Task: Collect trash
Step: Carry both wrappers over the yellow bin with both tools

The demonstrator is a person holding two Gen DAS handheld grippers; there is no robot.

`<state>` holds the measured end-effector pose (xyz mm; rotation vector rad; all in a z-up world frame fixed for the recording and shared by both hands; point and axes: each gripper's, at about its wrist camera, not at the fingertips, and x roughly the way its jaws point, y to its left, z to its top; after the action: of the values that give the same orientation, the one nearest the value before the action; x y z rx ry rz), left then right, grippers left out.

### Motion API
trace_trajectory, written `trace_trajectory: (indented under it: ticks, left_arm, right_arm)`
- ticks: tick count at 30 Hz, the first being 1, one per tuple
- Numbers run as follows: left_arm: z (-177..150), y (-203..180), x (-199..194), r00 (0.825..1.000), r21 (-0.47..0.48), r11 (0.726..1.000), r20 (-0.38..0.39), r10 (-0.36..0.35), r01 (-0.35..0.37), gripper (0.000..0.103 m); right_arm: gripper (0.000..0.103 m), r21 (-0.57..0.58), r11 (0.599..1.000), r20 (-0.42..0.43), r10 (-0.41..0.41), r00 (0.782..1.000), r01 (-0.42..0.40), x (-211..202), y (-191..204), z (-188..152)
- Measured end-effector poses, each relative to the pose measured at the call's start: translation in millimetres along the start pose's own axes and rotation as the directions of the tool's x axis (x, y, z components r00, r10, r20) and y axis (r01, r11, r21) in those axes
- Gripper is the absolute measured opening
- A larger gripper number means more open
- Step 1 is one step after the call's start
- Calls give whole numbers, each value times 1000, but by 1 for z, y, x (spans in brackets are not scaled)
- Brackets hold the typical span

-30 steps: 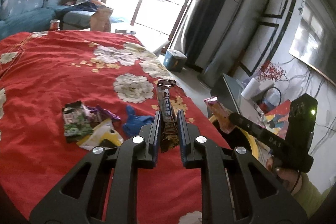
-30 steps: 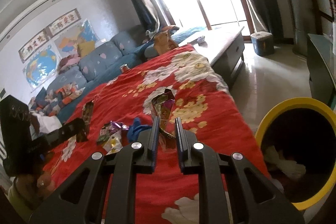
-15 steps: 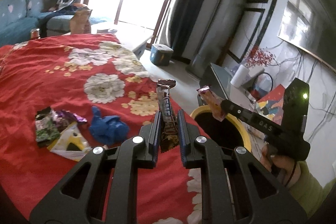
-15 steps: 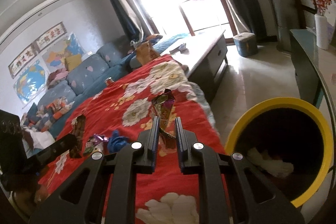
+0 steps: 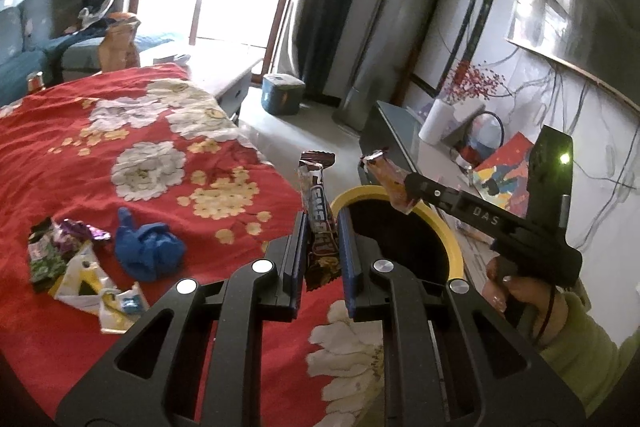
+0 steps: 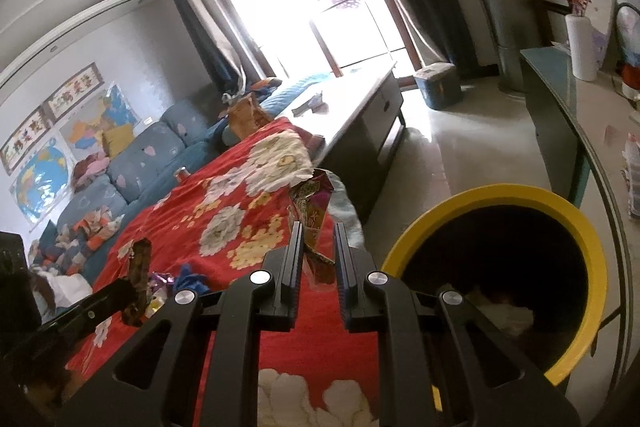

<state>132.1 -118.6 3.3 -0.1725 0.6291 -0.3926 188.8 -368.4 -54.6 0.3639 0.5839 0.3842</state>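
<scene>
A brown crinkled candy-bar wrapper (image 5: 318, 227) is standing upright, clenched in the left gripper (image 5: 323, 247) jaws. A purple and gold foil snack wrapper (image 6: 310, 215) is being grasped by the right gripper (image 6: 316, 253). Both are hovering near the yellow-rimmed round trash bin (image 6: 560, 211), beside the red floral tablecloth (image 5: 120, 131) covering the tabletop. More loose wrappers (image 5: 64, 255) and a crumpled blue glove (image 5: 148, 251) are lying there. Releasing short of the rim would likely be dropping light foil onto the floor.
</scene>
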Motion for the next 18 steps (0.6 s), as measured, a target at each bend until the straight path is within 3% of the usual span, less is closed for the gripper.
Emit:
trace_trajectory:
  ticks: [18]
  left_arm:
    - [-7, -42, 37, 997, 93, 994, -63, -47, 52, 11]
  right_arm:
    - [15, 78, 991, 29, -114, 993, 112, -11, -52, 3]
